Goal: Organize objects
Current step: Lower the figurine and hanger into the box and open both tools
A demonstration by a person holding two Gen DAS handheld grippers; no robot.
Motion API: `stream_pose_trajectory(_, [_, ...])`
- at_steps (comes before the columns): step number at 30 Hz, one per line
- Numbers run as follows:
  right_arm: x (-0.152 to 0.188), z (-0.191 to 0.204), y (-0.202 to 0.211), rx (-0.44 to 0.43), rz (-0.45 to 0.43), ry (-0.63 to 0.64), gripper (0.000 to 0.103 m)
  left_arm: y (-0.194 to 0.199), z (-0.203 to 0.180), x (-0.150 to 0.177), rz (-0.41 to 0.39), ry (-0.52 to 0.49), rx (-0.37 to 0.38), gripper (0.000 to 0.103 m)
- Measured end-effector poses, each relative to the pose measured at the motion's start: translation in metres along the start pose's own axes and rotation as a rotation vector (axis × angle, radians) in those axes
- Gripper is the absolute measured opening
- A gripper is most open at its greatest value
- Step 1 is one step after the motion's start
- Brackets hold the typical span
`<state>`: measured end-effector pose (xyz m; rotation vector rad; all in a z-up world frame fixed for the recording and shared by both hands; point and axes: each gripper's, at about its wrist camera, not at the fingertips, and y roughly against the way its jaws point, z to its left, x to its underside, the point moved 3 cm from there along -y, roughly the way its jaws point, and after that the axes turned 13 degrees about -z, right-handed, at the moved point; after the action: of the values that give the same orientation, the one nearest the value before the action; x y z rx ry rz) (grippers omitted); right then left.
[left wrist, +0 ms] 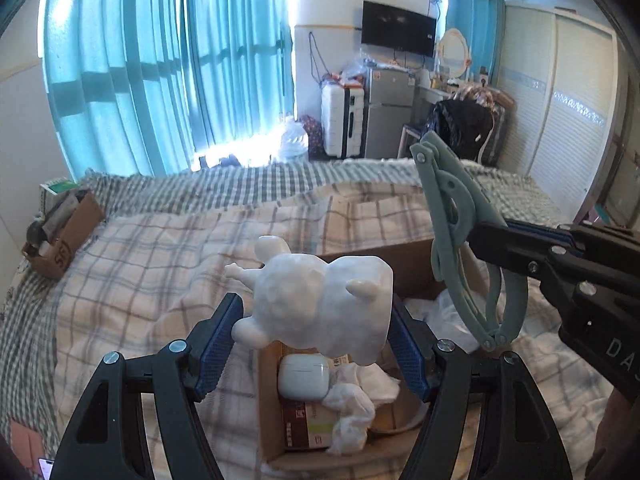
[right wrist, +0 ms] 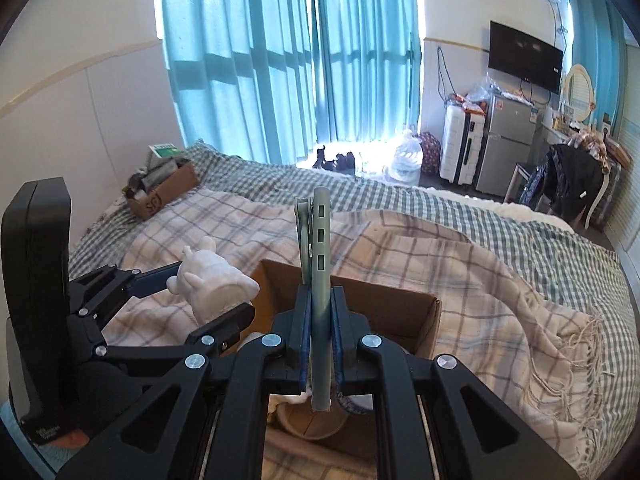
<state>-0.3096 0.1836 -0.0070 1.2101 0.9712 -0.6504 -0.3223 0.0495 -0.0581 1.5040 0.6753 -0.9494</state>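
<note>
My left gripper [left wrist: 316, 332] is shut on a white animal figurine [left wrist: 320, 304] and holds it above an open cardboard box [left wrist: 268, 412] on the bed. The box holds a white earbud case [left wrist: 303, 376], crumpled white tissue [left wrist: 352, 412] and a printed packet [left wrist: 304, 428]. My right gripper [right wrist: 320, 320] is shut on a grey-green folding clip tool [right wrist: 316, 264], held upright over the same box [right wrist: 400, 308]. In the left wrist view the tool [left wrist: 456, 240] hangs at the right, above the box. The figurine also shows in the right wrist view [right wrist: 212, 280], at the left.
The bed has a plaid blanket [left wrist: 152, 264] over a checked cover [right wrist: 520, 232]. A second cardboard box [left wrist: 64, 236] with items sits at the bed's far left corner. Beyond the bed stand teal curtains, a water jug [right wrist: 406, 160], a suitcase, a fridge and a chair.
</note>
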Motion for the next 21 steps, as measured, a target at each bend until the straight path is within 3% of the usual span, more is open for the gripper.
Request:
stream_pose_trajectory(8, [0.039,-0.026,-0.056,-0.036,0.114,-0.06,0.008,-0.047,-0.003,0.029,0.089,-0.004,0.014,0.073])
stream_pose_trajectory(13, [0.04,-0.028,-0.052,-0.05,0.104,-0.071,0.008,-0.046,-0.008,0.032,0.099,-0.009,0.03,0.073])
stream_pose_trajectory(17, [0.024,-0.023,-0.03,-0.065,0.041,-0.084,0.009,-0.033,-0.008,0.022,0.091,-0.002,0.04,0.075])
stream_pose_trajectory(20, [0.006,-0.018,-0.005,-0.052,-0.014,-0.073,0.021,-0.014,-0.008,0.01,0.052,0.007,0.039,0.085])
stream_pose_trajectory(21, [0.001,-0.017,0.004,-0.041,-0.032,-0.069,0.033,-0.005,-0.008,0.006,0.038,0.012,0.038,0.09])
